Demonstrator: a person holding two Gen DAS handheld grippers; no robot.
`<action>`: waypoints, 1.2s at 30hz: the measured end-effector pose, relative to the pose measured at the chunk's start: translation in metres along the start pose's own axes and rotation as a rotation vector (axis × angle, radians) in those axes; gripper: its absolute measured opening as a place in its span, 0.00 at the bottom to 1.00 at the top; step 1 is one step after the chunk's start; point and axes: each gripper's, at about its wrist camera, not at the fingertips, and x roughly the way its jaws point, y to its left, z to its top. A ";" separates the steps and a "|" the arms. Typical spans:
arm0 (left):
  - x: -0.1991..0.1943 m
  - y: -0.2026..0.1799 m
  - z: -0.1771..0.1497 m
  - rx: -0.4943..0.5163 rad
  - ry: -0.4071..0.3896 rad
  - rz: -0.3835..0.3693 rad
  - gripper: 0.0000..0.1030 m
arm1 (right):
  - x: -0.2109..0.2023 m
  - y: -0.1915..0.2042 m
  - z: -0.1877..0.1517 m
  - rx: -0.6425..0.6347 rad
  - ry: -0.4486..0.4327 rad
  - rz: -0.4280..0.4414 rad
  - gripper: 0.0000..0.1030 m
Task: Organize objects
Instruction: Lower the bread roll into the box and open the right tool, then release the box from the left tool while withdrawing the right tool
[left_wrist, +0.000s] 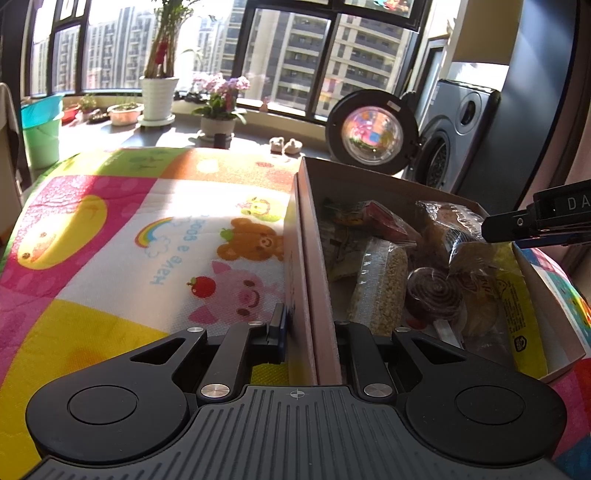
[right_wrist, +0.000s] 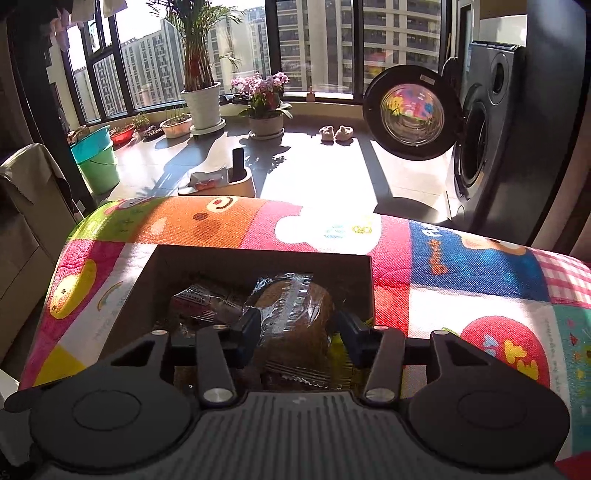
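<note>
An open cardboard box (left_wrist: 312, 236) full of wrapped snacks stands on a colourful play mat (left_wrist: 110, 240). My left gripper (left_wrist: 308, 332) straddles the box's left wall, one finger outside, one inside, and looks closed on it. In the right wrist view the box (right_wrist: 258, 258) is straight ahead. My right gripper (right_wrist: 297, 332) reaches into it, its blue pads (right_wrist: 249, 325) on both sides of a brown bread in clear wrap (right_wrist: 295, 310). The right gripper also shows in the left wrist view (left_wrist: 509, 229) above the snacks. A grain pack (left_wrist: 380, 288) and a spiral pastry (left_wrist: 436, 291) lie inside.
A washing machine (right_wrist: 480, 147) with its round door (right_wrist: 410, 110) open stands at the right. Potted plants (right_wrist: 201, 96), flowers (right_wrist: 264, 107), buckets (right_wrist: 96, 155), slippers (right_wrist: 336, 133) and a small holder (right_wrist: 229, 181) are on the floor beyond the mat.
</note>
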 end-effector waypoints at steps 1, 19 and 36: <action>0.000 0.000 0.000 -0.001 0.000 -0.001 0.15 | 0.000 -0.002 -0.001 -0.005 0.007 -0.003 0.47; 0.000 0.000 0.000 0.000 0.001 -0.001 0.15 | -0.002 0.012 -0.028 -0.065 0.038 -0.041 0.48; -0.002 0.000 -0.002 0.002 0.004 0.006 0.15 | -0.091 0.005 -0.092 -0.238 -0.116 -0.066 0.69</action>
